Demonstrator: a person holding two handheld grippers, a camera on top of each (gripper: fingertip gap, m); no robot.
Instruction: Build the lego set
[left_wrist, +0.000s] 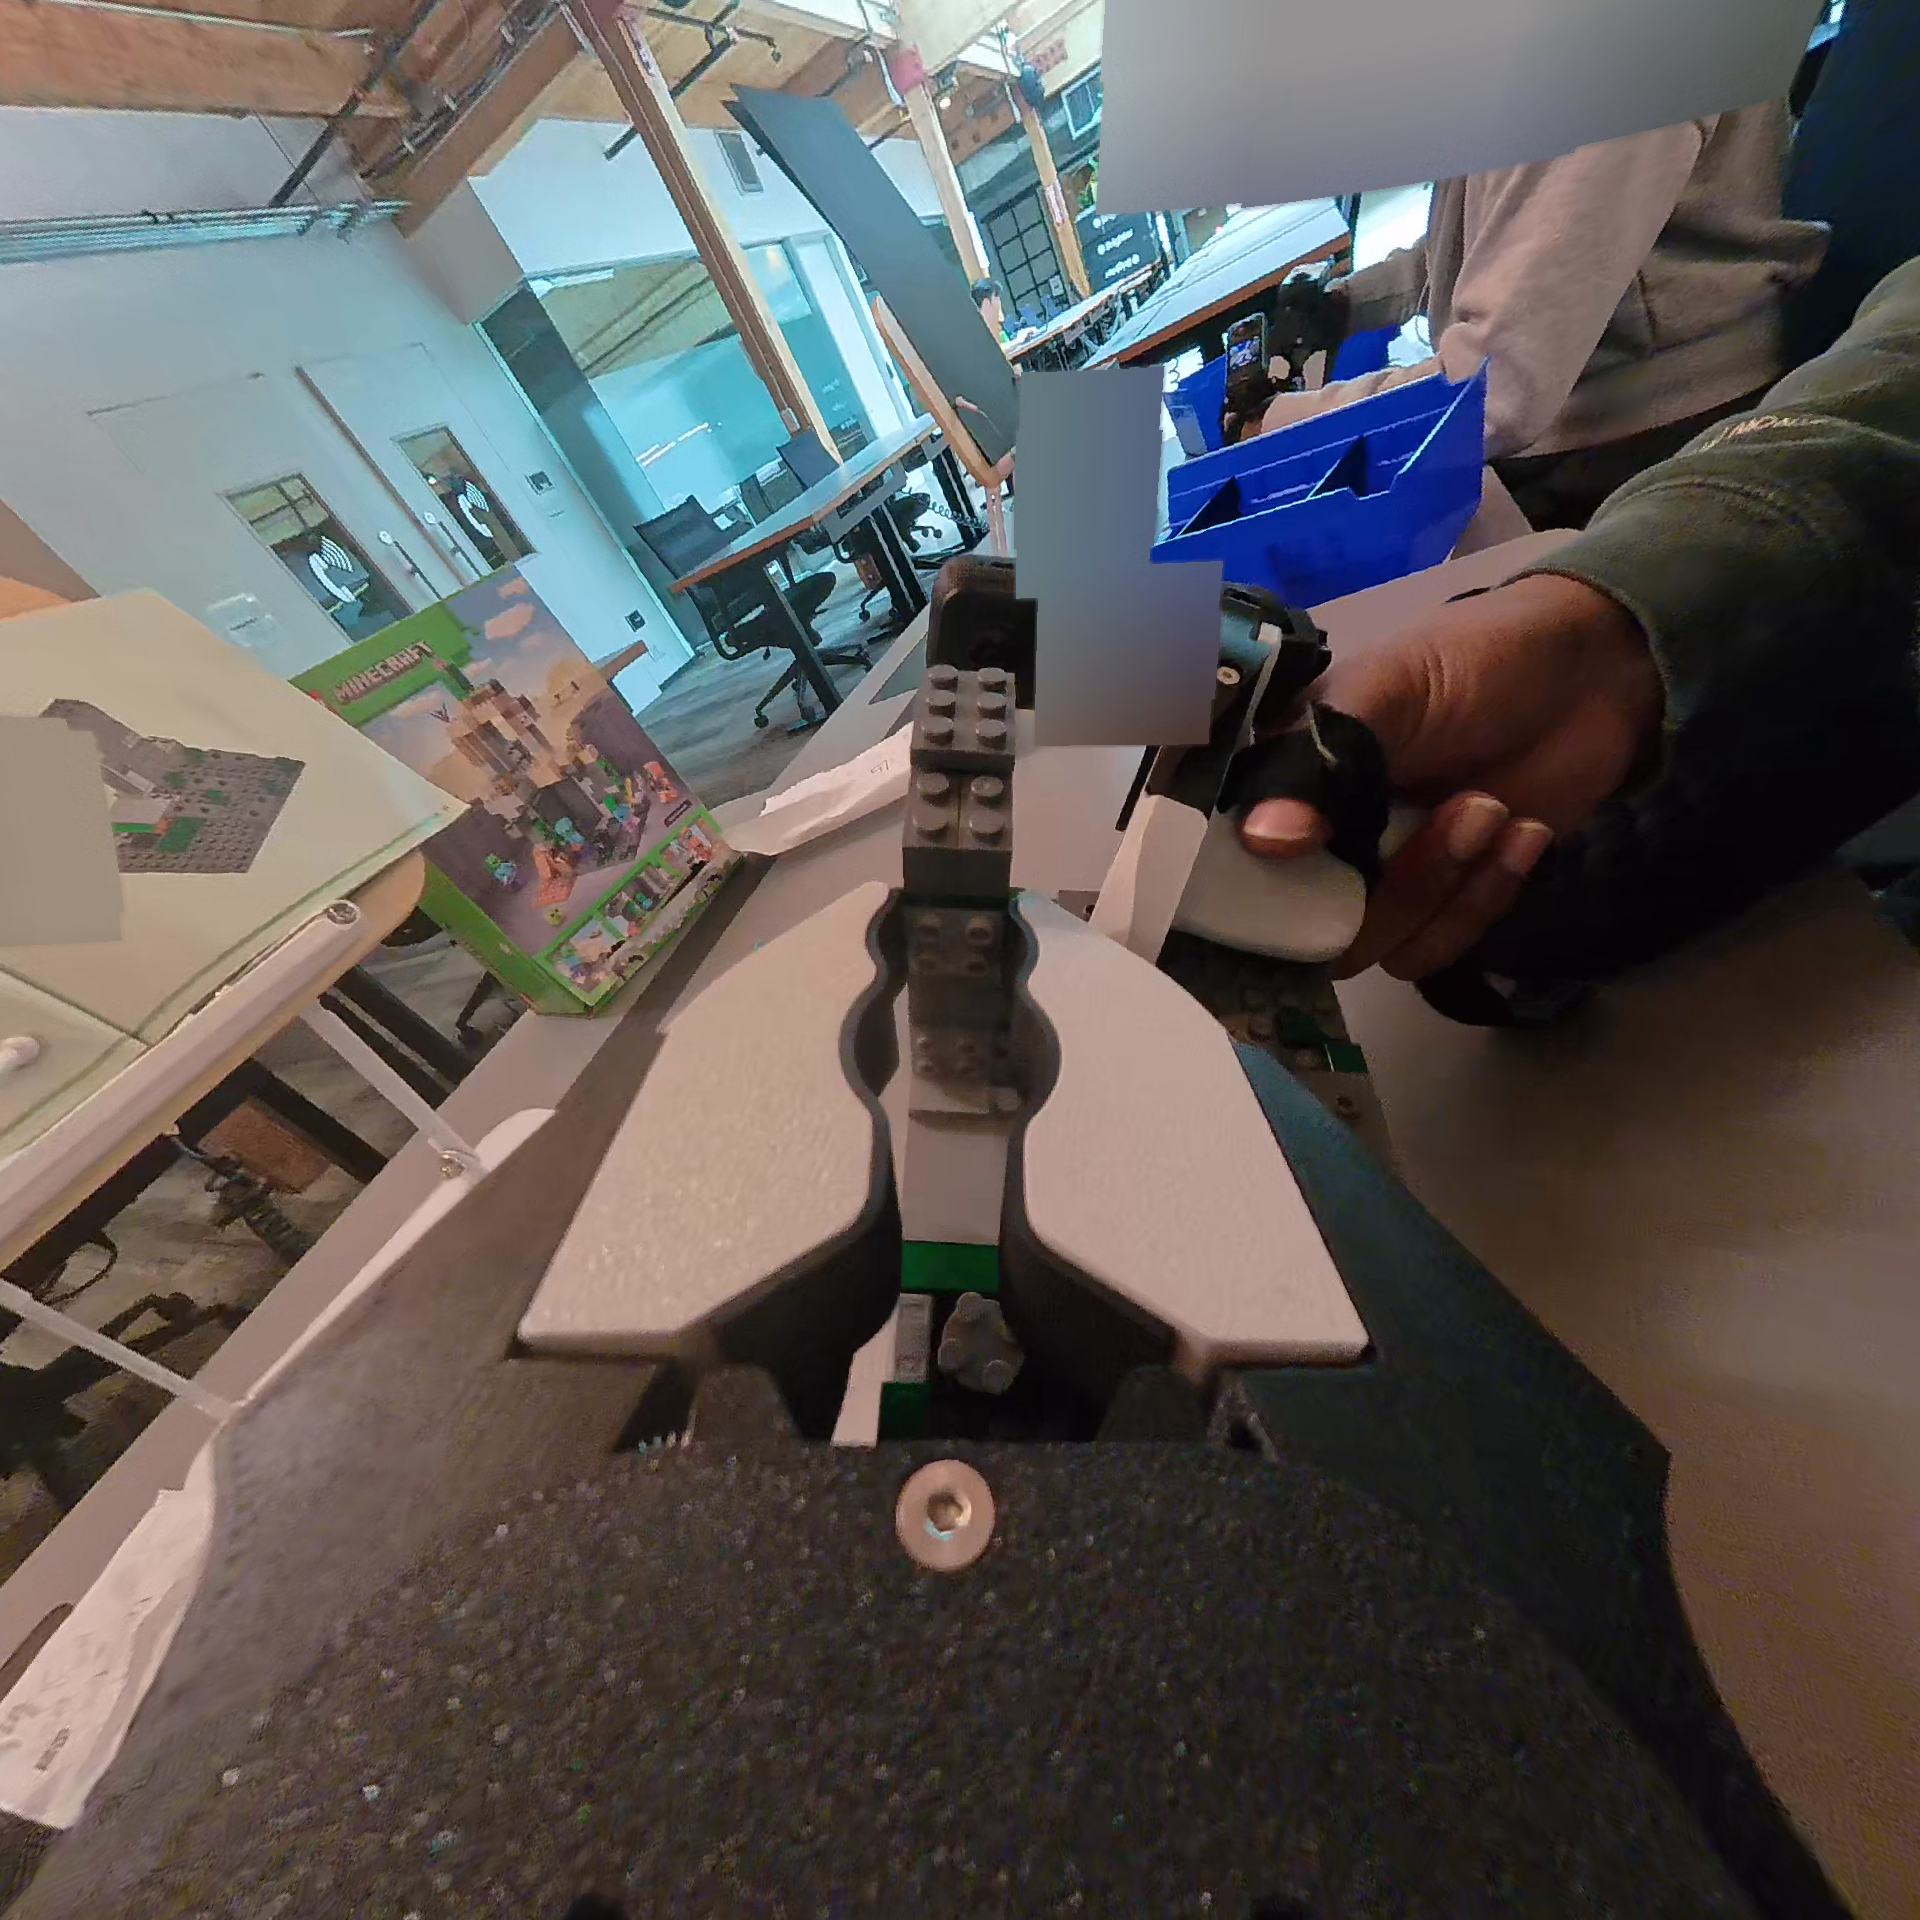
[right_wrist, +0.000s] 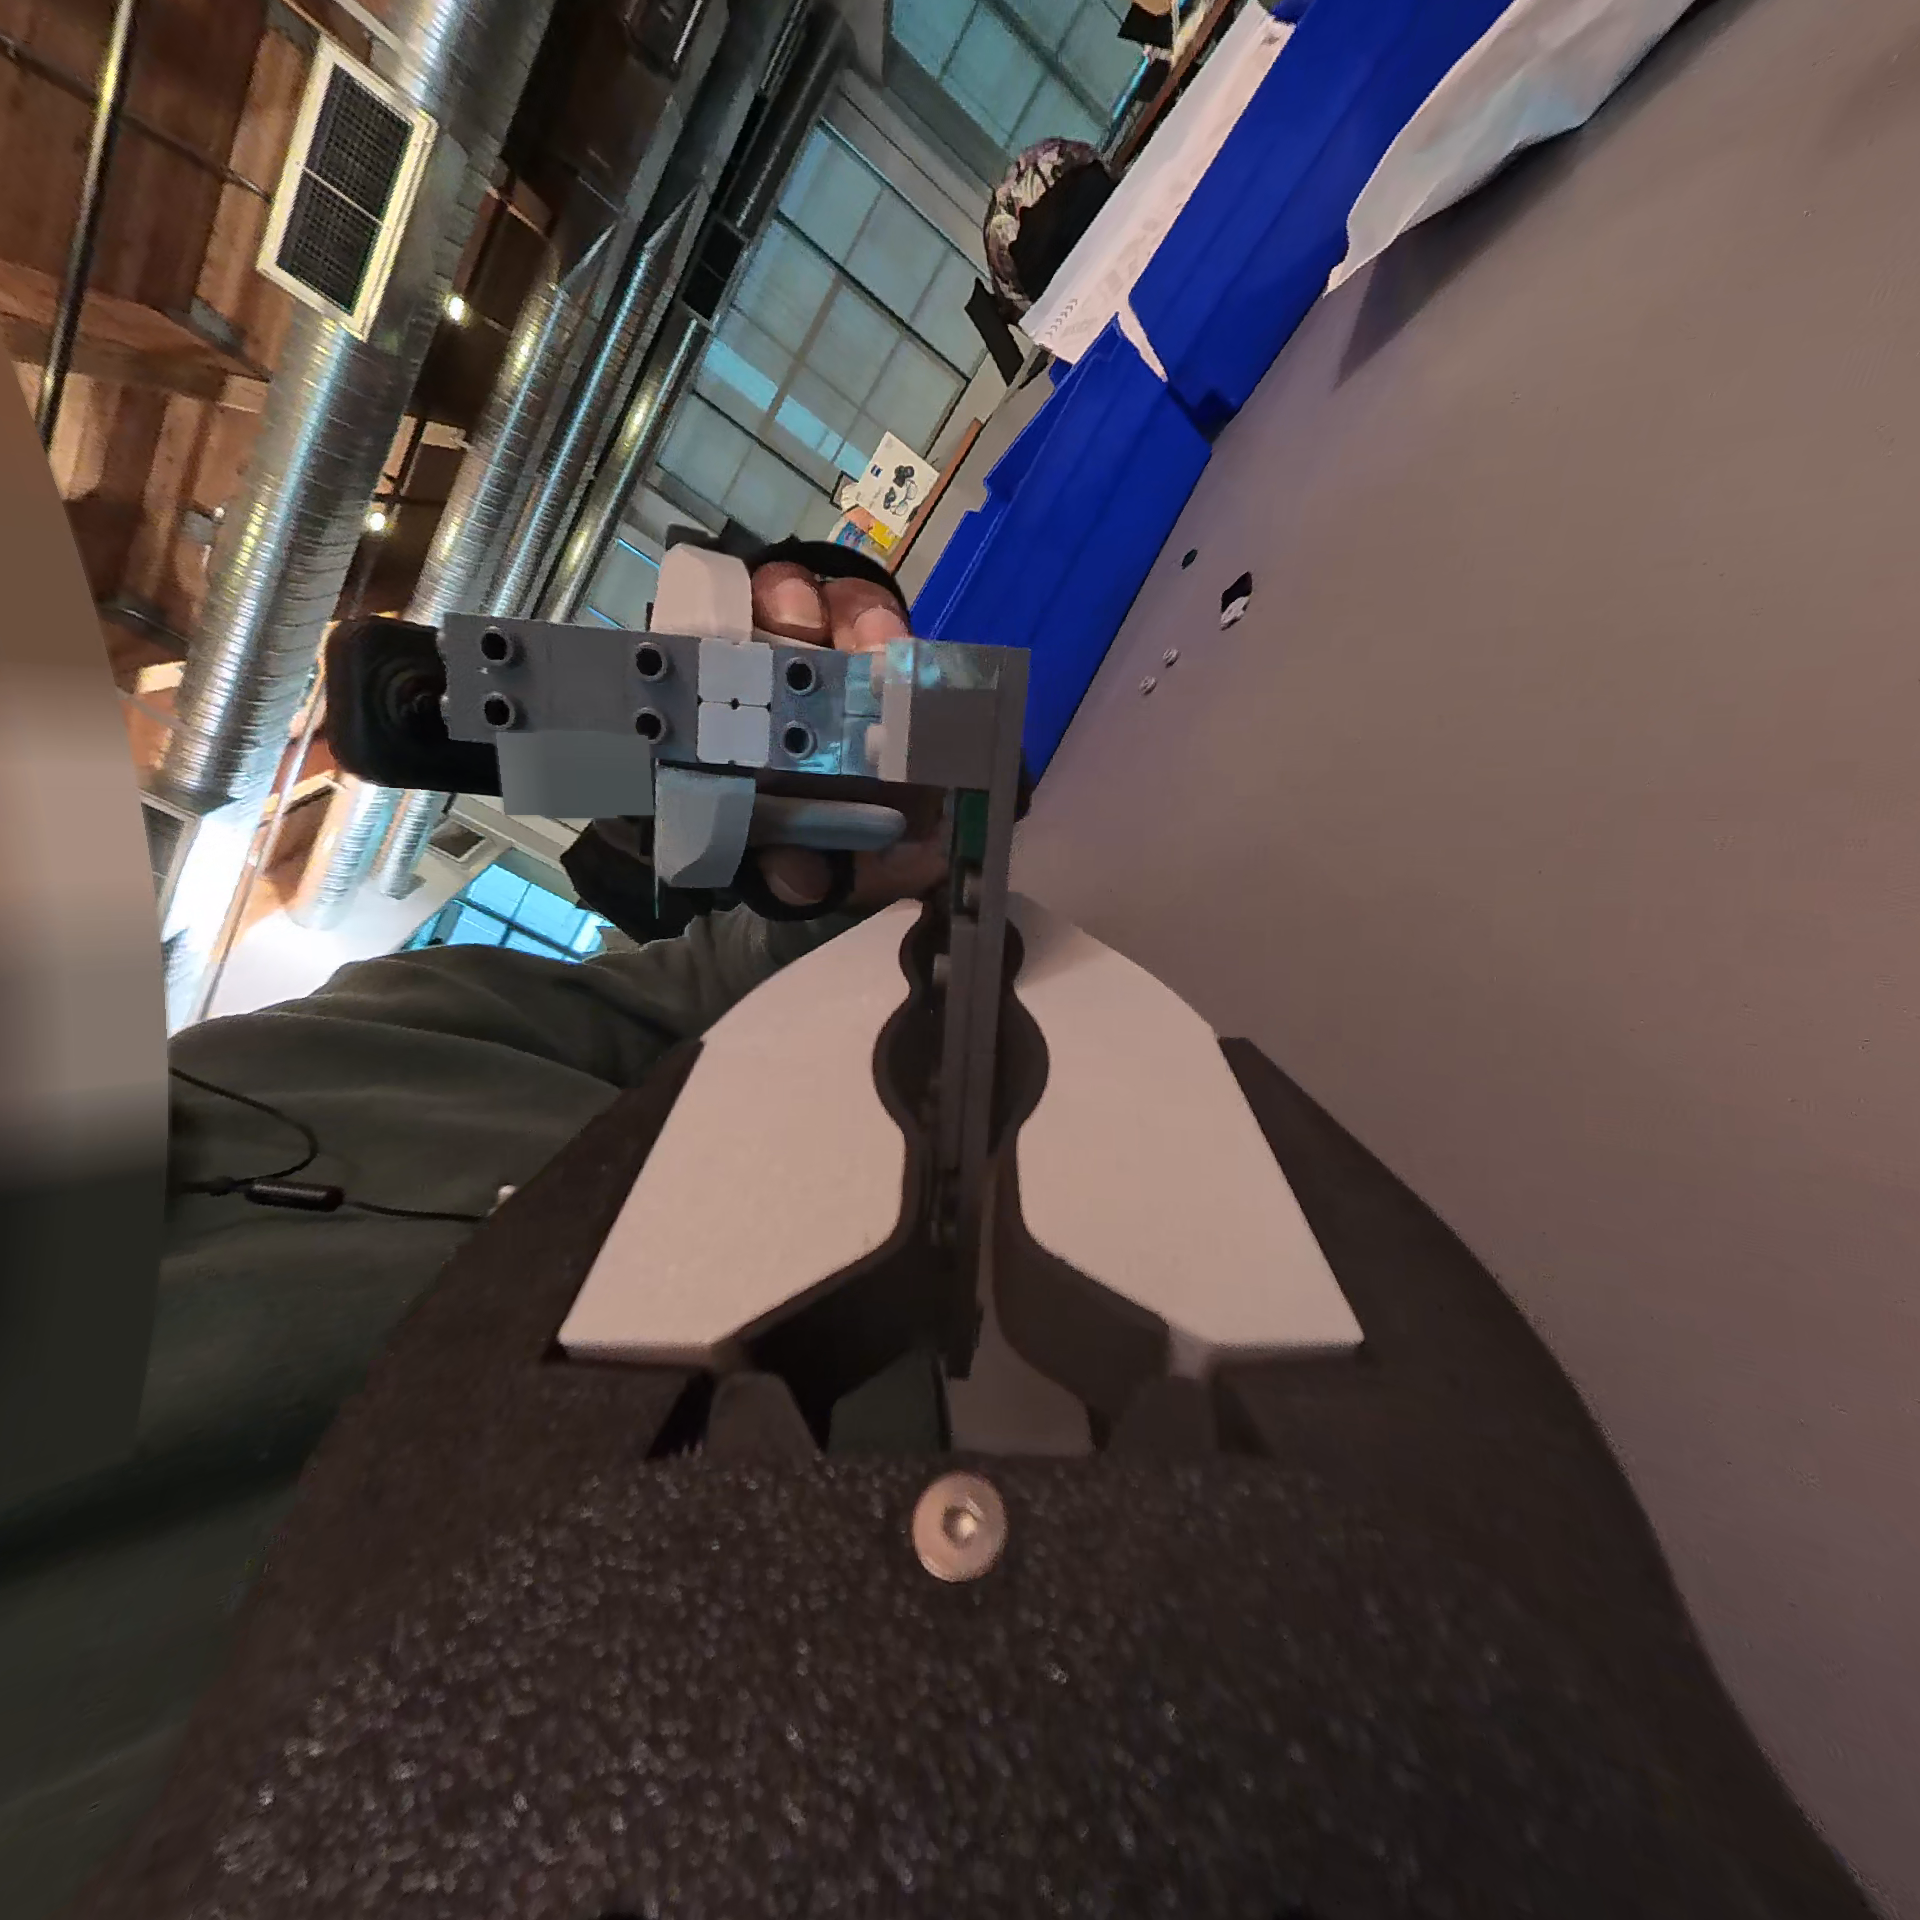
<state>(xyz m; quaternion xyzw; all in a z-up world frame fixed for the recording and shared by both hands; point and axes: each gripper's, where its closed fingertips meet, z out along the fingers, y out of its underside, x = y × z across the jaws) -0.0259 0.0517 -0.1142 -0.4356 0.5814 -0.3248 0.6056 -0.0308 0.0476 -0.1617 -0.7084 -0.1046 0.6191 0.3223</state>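
Both grippers hold one lego assembly off the grey counter (right_wrist: 1558, 727), so the step in hand looks like a mid-build adjustment: seating or pressing a part while the model is turned in the air.

The left gripper (left_wrist: 951, 935) is clenched on a dark grey brick tower (left_wrist: 958, 821) that rises between its pale fingers. The right gripper (right_wrist: 961, 935) is clenched edge-on around a thin grey baseplate (right_wrist: 997, 831), which stands upright in its view with green pieces along one face. The tower juts sideways from that plate, so the two parts appear to be joined at a right angle.

In the left wrist view the right gripper's white handle sits just beyond the tower, wrapped by the person's right hand (left_wrist: 1455, 810) in a grey-green sleeve.

The tower is a stack of dark grey bricks with studs facing the left camera; its opposite face shows round holes and a patch of lighter grey tiles (right_wrist: 732, 707). A small grey piece (left_wrist: 977, 1351) lies deep between the left fingers, too blurred to name.

At the left, an open instruction booklet (left_wrist: 187, 769) lies on a neighbouring surface and the lego box (left_wrist: 540, 790) leans nearby; blue bins (left_wrist: 1340, 488) stand farther back.

The next move probably calls for squeezing tower and plate together squarely, then setting the model down flat. Twisting the plate could pop the bricks loose.
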